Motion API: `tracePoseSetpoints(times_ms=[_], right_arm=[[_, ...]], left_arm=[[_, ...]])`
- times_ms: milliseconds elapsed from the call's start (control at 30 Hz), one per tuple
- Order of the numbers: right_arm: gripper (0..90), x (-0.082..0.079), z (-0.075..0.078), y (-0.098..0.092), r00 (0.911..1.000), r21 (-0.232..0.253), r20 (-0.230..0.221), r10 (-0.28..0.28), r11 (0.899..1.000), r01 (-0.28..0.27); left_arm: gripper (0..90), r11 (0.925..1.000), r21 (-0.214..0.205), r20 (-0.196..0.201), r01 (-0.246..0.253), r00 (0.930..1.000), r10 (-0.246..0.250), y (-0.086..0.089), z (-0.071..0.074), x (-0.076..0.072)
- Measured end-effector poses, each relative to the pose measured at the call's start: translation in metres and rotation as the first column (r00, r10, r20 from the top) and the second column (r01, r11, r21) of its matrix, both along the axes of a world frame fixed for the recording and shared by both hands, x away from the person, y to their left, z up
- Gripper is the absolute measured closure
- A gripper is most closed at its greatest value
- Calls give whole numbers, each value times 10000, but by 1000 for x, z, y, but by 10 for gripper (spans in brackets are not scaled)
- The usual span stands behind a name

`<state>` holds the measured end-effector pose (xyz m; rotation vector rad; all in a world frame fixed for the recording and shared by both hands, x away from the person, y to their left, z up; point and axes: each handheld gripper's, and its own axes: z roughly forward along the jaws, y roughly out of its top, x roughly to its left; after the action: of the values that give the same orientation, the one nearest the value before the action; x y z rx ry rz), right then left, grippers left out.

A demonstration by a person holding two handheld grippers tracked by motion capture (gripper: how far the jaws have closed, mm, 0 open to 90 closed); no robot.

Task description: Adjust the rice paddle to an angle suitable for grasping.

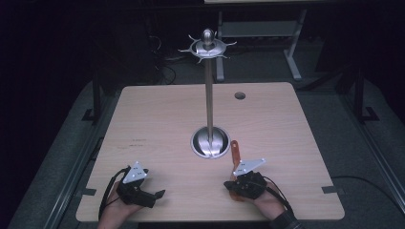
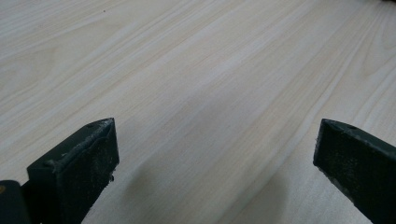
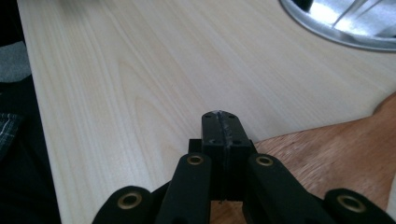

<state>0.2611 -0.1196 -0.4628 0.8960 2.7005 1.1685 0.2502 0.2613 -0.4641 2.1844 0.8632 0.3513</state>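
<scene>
An orange-brown spatula [image 1: 234, 150] lies on the wooden table [image 1: 157, 119], its handle pointing at the round base of a metal utensil stand [image 1: 209, 100]. My right gripper [image 1: 230, 186] sits over the spatula's near end. In the right gripper view its jaws [image 3: 221, 122] are shut together with nothing visible between them, and the brown spatula [image 3: 327, 149] lies beneath and to the right. My left gripper [image 1: 155, 191] rests near the front edge. It is open [image 2: 215, 126], with bare wood between its fingers.
The stand has a hooked crown [image 1: 208, 47] on top and a shiny base [image 3: 345, 23] at mid-table. A cable hole [image 1: 240, 95] sits at the back. The table's near edge [image 3: 37, 116] runs close beside the right gripper, and the floor around is dark.
</scene>
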Motion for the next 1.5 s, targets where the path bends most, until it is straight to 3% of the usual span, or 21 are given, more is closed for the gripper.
tracePoseSetpoints(times_ms=[333,467,633,1100,1500], right_arm=[[895,-3,1,-11,9993,24,-105,-369,9993,369],[894,-3,0,-3,9999,197,-73,-91,9998,93],[895,-5,-2,4,9998,-90,-133,163,9998,-164],[894,-5,1,-27,9969,-367,47,-783,9962,785],[895,-4,2,-64,9847,-557,167,-1732,9832,1739]], left_arm=[[0,10000,-47,-38,-13,10000,13,0,0,0],[0,9999,-104,-61,-50,10000,50,0,-1,1],[0,10000,-84,-58,-33,10000,32,0,-1,1],[0,10000,-56,-3,-35,10000,35,1,0,1],[0,10000,-69,5,-55,10000,55,1,0,0]])
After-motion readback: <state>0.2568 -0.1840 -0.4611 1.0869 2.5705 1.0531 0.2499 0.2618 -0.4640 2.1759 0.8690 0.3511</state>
